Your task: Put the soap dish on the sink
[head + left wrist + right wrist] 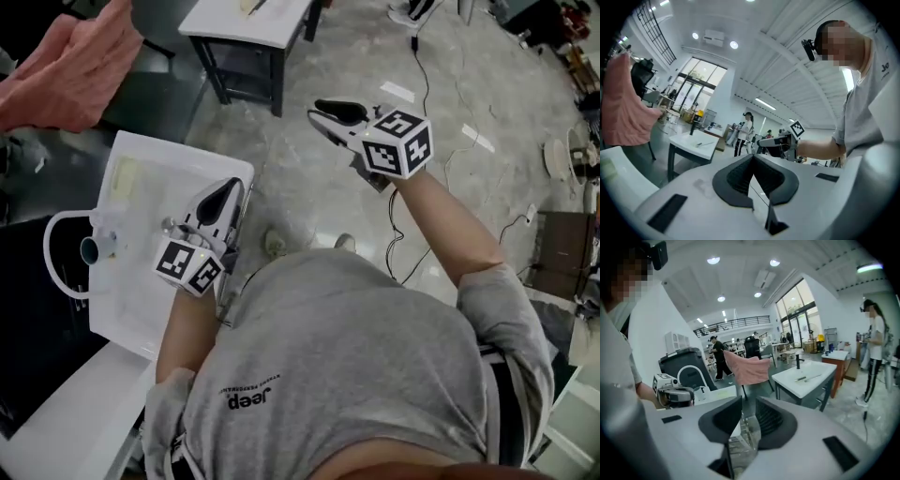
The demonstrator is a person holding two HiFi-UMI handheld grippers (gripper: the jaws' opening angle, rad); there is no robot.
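**Soap dish.** The soap dish (124, 175) is a small, pale yellowish rectangle with rounded corners. It looks faintly translucent, and its colour stands only a little apart from the white beneath it. It lies flat on the far left corner of the white sink (155, 157), on the flat rim beside the basin. It is well apart from both claws and neither one touches it.

**Sink.** The sink is a white rectangular unit at the left of the head view. A tap (94, 247) stands at its left edge, nearer the person than the dish. A pink cloth (70, 66) hangs beyond the sink's far end.

**Left claw.** The left claw (228, 187) is held over the right rim of the sink, with its marker cube toward the person. In the left gripper view its black pads meet at the tips – pressed together, with nothing between them (752, 157).

**Right claw.** The right claw (319, 111) is held out over the grey floor (309, 187), well to the right of the sink and pointing toward a white desk (239, 23). In the right gripper view its pads stand a narrow gap apart – slightly spread, and nothing is gripped (748, 401).

**Operator.** The person wears a grey shirt (356, 366).
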